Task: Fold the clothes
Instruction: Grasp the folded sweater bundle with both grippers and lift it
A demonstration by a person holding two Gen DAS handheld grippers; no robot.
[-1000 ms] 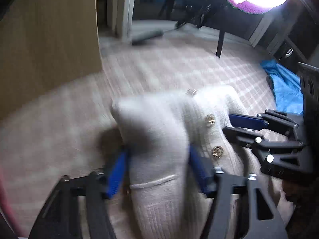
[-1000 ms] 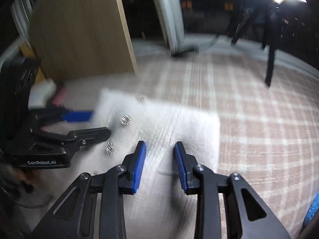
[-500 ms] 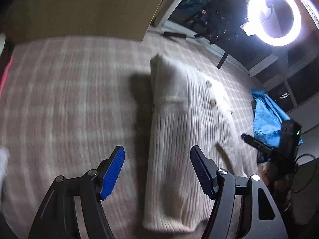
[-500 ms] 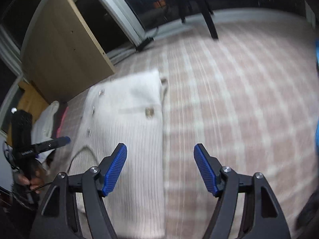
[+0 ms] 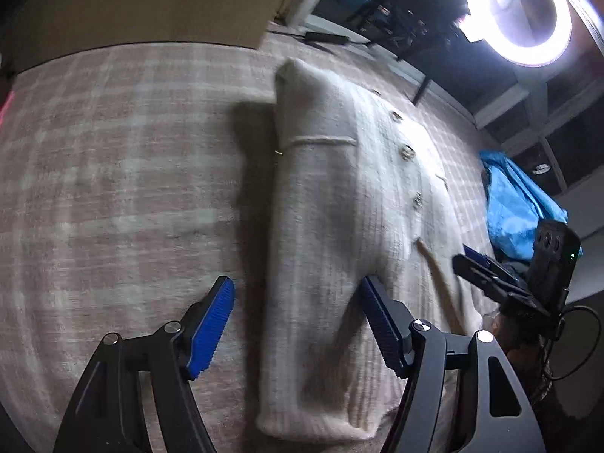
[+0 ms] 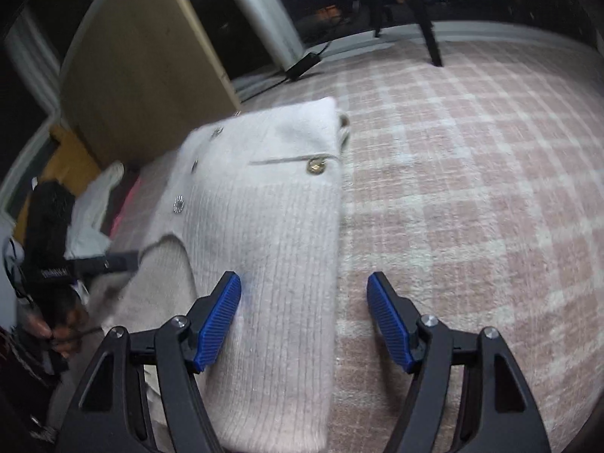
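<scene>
A cream ribbed cardigan (image 5: 339, 204) with gold buttons lies flat on the pink checked carpet (image 5: 113, 188), both sleeves folded in along its sides. It also shows in the right wrist view (image 6: 271, 234). My left gripper (image 5: 298, 324) is open and empty, raised above the cardigan's left folded edge. My right gripper (image 6: 304, 317) is open and empty, above the cardigan's right edge. The right gripper also shows in the left wrist view (image 5: 490, 268), and the left gripper in the right wrist view (image 6: 94, 262).
A blue garment (image 5: 517, 207) lies at the carpet's right. White and pink clothes (image 6: 94, 207) lie at the left beside a wooden panel (image 6: 139, 87). A ring light (image 5: 517, 11) and a dark stand leg (image 6: 426, 19) stand at the far side.
Both grippers let go of the cardigan's folded sleeves, opened wide and lifted back away from it. The cardigan now lies flat with its sleeves folded in.
</scene>
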